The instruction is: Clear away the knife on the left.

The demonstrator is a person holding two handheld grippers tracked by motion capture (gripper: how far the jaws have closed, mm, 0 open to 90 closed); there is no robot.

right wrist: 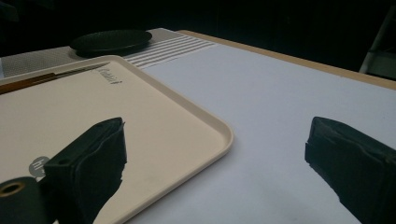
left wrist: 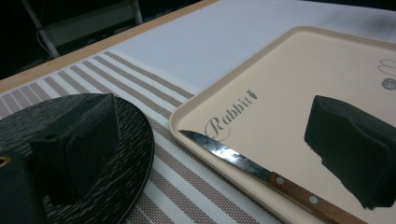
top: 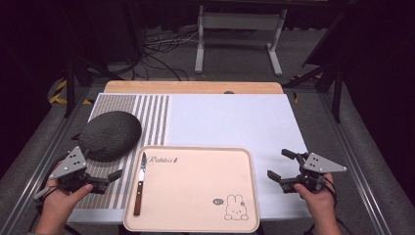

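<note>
At far left the left gripper (top: 104, 182), jaws apart, hovers beside a dark plate (top: 110, 134). A knife (top: 140, 183) lies along the left edge of a beige tray (top: 195, 196), its handle cut off in the left gripper view. The right gripper (top: 283, 166), jaws apart, sits right of the tray.

The right gripper (right wrist: 215, 168) holds its two black fingers (right wrist: 93, 163) wide apart above the white-covered counter (right wrist: 261, 93), beside the beige tray's (right wrist: 196, 121) corner. A knife (right wrist: 42, 77) lies along the tray's far edge. Beyond it, a dark plate (right wrist: 111, 41) sits on a striped mat (right wrist: 163, 49).
</note>
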